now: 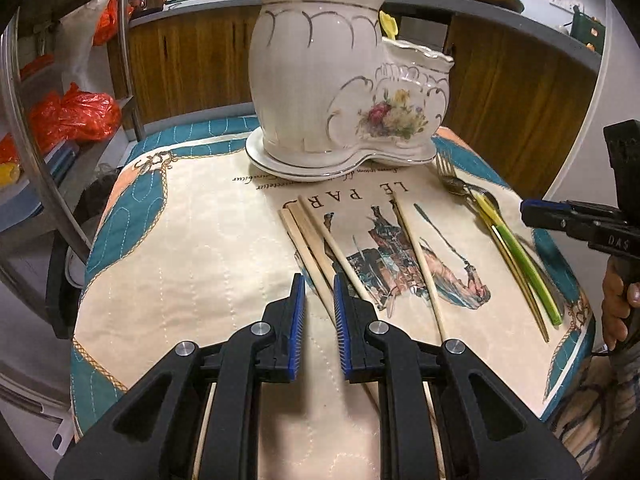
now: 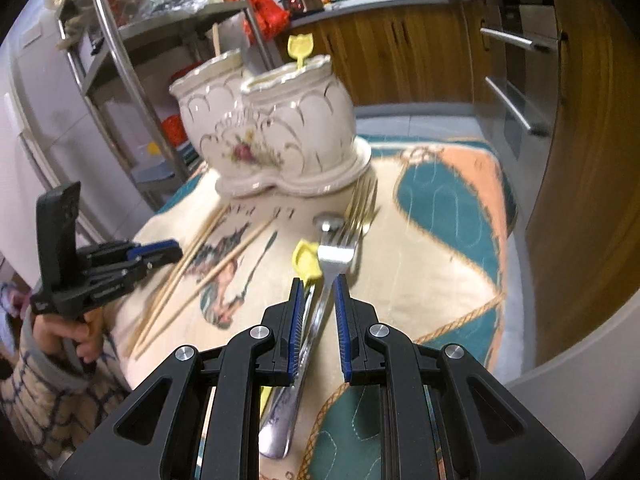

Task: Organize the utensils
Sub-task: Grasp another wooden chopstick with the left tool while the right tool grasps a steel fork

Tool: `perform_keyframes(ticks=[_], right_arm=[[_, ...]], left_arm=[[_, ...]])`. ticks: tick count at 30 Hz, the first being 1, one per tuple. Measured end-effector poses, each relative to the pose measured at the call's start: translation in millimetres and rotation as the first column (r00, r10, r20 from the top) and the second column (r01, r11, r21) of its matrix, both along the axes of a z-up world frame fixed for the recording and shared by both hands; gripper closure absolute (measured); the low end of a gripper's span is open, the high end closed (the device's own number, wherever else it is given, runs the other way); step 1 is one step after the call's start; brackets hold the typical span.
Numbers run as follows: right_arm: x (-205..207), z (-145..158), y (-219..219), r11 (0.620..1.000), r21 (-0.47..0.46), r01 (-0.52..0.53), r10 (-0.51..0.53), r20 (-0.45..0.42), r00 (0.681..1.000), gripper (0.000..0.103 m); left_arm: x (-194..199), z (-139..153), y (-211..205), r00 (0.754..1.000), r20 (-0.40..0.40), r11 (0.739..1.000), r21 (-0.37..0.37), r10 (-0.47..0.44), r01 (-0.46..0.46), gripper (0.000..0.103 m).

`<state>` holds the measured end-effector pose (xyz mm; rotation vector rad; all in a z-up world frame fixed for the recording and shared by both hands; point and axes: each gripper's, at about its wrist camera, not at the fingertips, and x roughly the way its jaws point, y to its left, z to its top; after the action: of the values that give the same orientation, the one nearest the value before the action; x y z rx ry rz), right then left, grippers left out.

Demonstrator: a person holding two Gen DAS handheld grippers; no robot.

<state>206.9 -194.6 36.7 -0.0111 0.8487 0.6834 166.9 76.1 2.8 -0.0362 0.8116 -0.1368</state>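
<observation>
A white ceramic utensil holder (image 1: 320, 80) (image 2: 272, 132) with two compartments stands on a saucer at the far side of the table; a yellow-tipped utensil (image 2: 299, 46) sticks out of it. Several wooden chopsticks (image 1: 316, 248) (image 2: 224, 252) lie loose on the printed cloth. My left gripper (image 1: 319, 284) (image 2: 176, 252) hovers just over their near ends, jaws a narrow gap apart, gripping nothing. To the right lie forks (image 2: 336, 248) (image 1: 444, 164), a spoon (image 2: 328, 220) and green and yellow handled pieces (image 1: 520, 256). My right gripper (image 2: 318, 284) (image 1: 524, 212) hangs above the silver fork's handle, jaws narrowly apart and empty.
A quilted cloth (image 1: 180, 240) covers the small table, whose edges drop off on all sides. A metal rack with red bags (image 1: 76, 116) stands to the left. Wooden cabinets (image 1: 500, 80) and oven handles (image 2: 516, 112) lie behind. A hand and patterned sleeve (image 2: 52, 360) hold the left gripper.
</observation>
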Motion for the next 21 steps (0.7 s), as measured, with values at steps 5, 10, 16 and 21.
perform_keyframes(ticks=[5, 10, 16, 21], right_arm=[[5, -10, 6, 1.000, -0.014, -0.007, 0.006, -0.037, 0.999, 0.086], [8, -13, 2, 1.000, -0.008, 0.013, -0.013, -0.058, 0.998, 0.086], [10, -13, 2, 1.000, -0.015, 0.006, -0.007, -0.073, 0.997, 0.086], [13, -4, 17, 0.988, -0.153, -0.034, 0.022, -0.083, 0.996, 0.086]], left_arm=[[0, 1, -1, 1.000, 0.003, 1.000, 0.018, 0.003, -0.003, 0.088], [-2, 1, 3, 1.000, 0.001, 1.000, 0.021, 0.019, -0.019, 0.088], [1, 2, 7, 0.999, -0.032, 0.999, 0.038, 0.010, -0.009, 0.088], [8, 5, -7, 0.988, -0.143, 0.984, 0.153, -0.064, 0.086, 0.088]])
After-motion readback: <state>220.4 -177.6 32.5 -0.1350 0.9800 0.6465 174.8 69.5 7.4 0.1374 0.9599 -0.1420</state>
